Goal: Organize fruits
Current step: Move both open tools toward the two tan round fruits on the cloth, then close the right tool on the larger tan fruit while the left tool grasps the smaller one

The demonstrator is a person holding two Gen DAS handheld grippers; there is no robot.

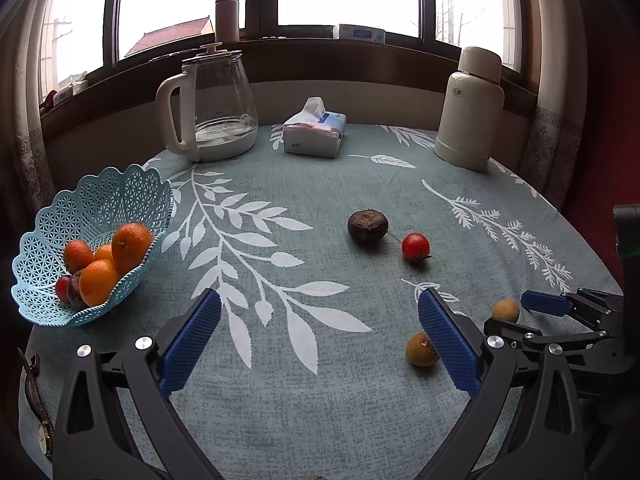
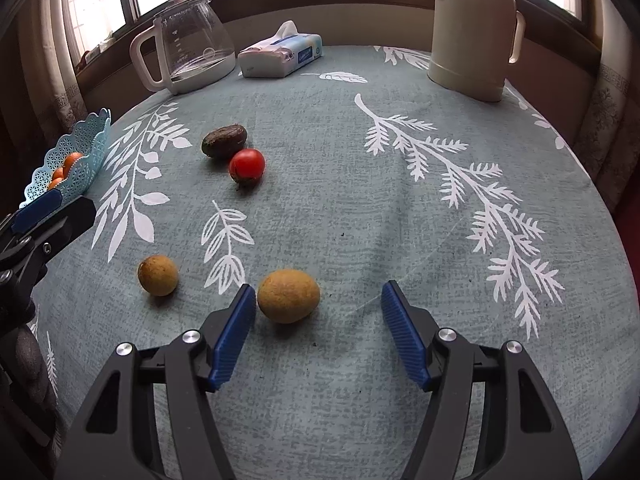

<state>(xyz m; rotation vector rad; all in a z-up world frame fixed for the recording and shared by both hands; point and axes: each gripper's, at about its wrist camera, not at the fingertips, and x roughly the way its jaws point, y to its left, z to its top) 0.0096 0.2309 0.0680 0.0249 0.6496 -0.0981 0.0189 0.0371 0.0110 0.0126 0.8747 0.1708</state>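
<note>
My right gripper (image 2: 318, 300) is spread wide and holds nothing. A tan fruit (image 2: 288, 295) lies on the cloth (image 2: 360, 184) between its blue pads, just beside the left pad (image 2: 234, 334) and well clear of the right one; I cannot tell whether the left pad touches it. This fruit is a little oval, with its long axis running across my view, left to right. A second tan fruit (image 2: 157, 275), rounder, sits apart to the left.

My left gripper (image 1: 320, 328) is also wide open and empty, hovering over bare cloth. In its view one tan fruit lies just beside the outer side of its right pad (image 1: 448, 344).

Further out, a dark fruit (image 2: 224, 141) lies flat with its long axis pointing slightly up to the right, and a red fruit (image 2: 247, 165) sits just in front of it, touching or nearly so in the right view; the left view shows a small gap between them. The red one has a small stem at its lower edge.

The blue basket (image 1: 132, 184) stands at the left edge of the table and holds several oranges (image 1: 131, 240) plus a dark reddish fruit (image 1: 64, 288) low on its near side.

At the back stand a glass kettle (image 1: 218, 108), a tissue pack (image 1: 314, 130) and a cream flask (image 1: 468, 112). The flask bears a small grey logo and the tissue pack has blue print, both too small for me to read. The kettle shows measuring marks I cannot make out.
</note>
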